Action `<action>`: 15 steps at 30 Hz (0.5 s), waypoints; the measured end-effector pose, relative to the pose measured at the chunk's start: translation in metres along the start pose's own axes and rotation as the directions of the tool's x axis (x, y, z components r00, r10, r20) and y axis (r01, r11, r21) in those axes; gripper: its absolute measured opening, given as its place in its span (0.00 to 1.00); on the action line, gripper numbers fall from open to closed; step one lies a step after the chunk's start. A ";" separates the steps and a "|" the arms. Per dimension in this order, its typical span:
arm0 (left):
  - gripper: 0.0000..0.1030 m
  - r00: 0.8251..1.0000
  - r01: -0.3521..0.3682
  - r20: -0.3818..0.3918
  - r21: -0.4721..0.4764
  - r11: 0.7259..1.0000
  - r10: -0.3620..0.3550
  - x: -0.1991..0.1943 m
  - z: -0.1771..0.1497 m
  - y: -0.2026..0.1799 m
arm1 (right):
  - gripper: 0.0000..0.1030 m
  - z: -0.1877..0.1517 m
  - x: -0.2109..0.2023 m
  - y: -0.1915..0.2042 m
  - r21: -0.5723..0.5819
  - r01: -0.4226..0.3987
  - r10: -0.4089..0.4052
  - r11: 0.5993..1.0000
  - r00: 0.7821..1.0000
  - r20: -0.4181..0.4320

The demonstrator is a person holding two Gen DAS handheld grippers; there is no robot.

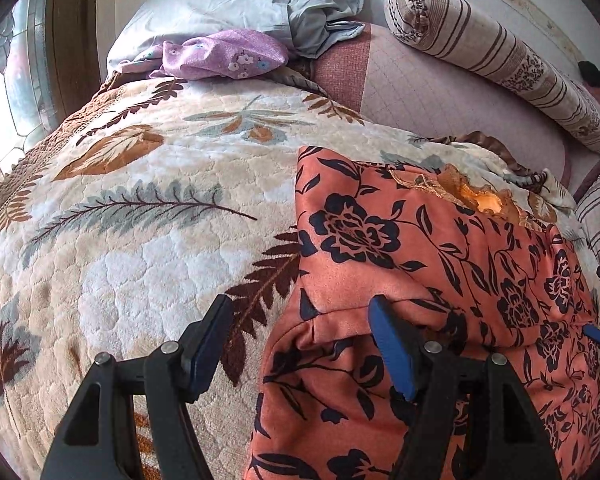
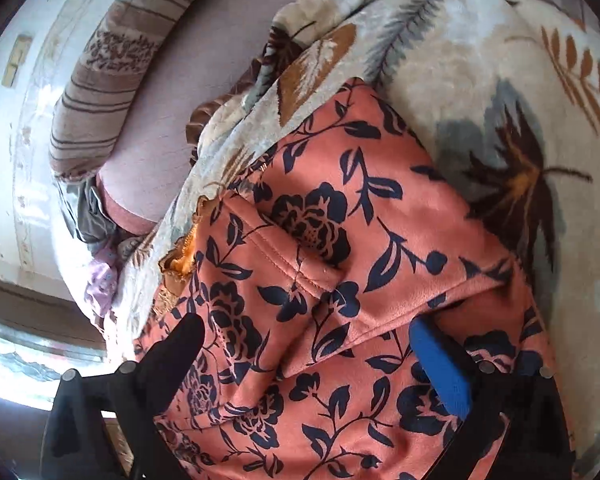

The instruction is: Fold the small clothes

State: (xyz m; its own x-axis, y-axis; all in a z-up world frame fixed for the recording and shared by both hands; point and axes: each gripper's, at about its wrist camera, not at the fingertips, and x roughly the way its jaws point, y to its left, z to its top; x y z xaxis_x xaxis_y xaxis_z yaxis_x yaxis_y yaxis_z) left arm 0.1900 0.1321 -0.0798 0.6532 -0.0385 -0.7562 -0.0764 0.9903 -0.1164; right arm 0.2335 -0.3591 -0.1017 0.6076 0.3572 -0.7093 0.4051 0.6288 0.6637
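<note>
An orange garment with a dark blue flower print (image 1: 412, 264) lies on a cream leaf-patterned blanket (image 1: 148, 208), partly folded, with a gold-trimmed neckline (image 1: 476, 196) at its far end. My left gripper (image 1: 300, 312) is open, its jaws wide apart over the garment's left edge, just above a folded hem. My right gripper (image 2: 304, 340) is open too, its jaws spread over the same garment (image 2: 340, 248) near a stitched fold edge. The right gripper's blue pads (image 1: 596, 334) show at the right edge of the left wrist view.
A purple flowered cloth (image 1: 224, 54) and a grey-blue bundle (image 1: 320, 12) lie at the head of the bed. A striped bolster (image 1: 500, 56) lies along the wall on a pink sheet (image 1: 440, 96). A window (image 1: 12, 92) is at the left.
</note>
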 end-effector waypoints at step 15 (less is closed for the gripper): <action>0.69 1.000 0.009 0.003 0.000 1.000 -0.009 0.004 0.003 0.002 | 0.91 -0.001 -0.007 0.030 -0.050 0.152 -0.148 0.987 0.986 0.077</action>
State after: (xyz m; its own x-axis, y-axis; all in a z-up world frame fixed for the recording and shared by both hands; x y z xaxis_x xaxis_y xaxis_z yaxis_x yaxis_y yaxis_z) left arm 0.1948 0.1338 -0.0813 0.6561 -0.0474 -0.7532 -0.0704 0.9898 -0.1236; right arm 0.2404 -0.3422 -0.0774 0.5919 0.2059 -0.7793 0.4578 0.7098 0.5353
